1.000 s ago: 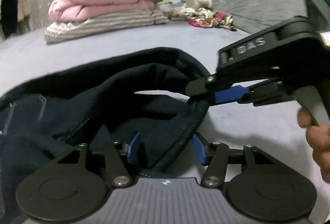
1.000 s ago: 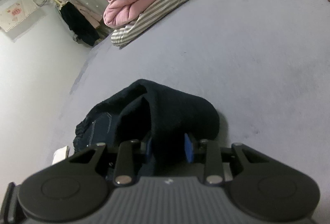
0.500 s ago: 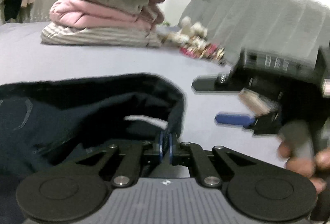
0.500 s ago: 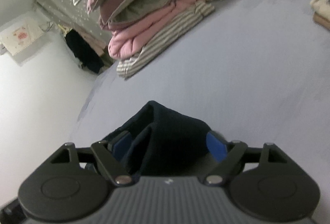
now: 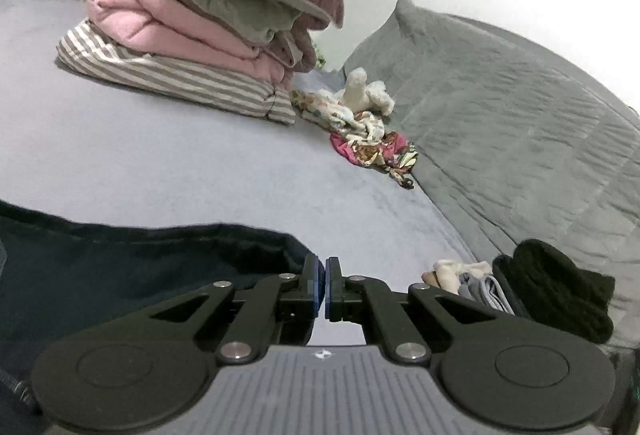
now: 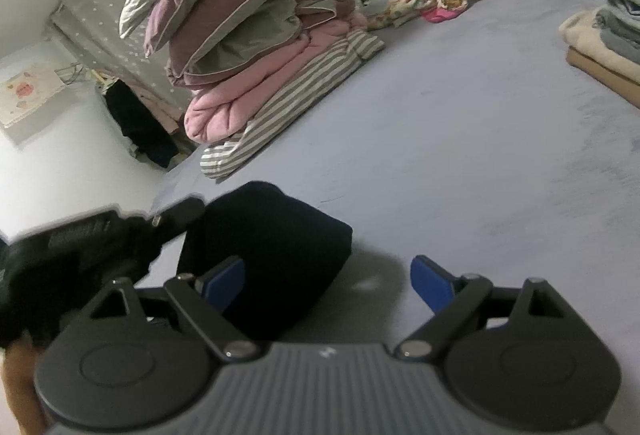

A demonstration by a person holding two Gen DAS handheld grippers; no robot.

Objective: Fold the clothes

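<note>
navy garment (image 6: 276,251) beside spread right tool (image 6: 328,281).

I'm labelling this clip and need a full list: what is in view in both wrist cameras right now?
dark navy garment: one, lying on the bed close to both grippers
bed cover: one, pale lilac-grey, under everything
bedding stack: one pile, striped grey-white, pink, mauve and grey-green, far left
floral cloths: a crumpled heap, pink and cream, beside a small white plush toy
grey quilt: one, right side
black knit item: one, at the quilt's near edge
folded clothes: small stack, cream and blue-grey, right edge
left gripper: black with blue pads, jaws shut at the garment's edge
right gripper: jaws wide open, left pad against the garment
</note>
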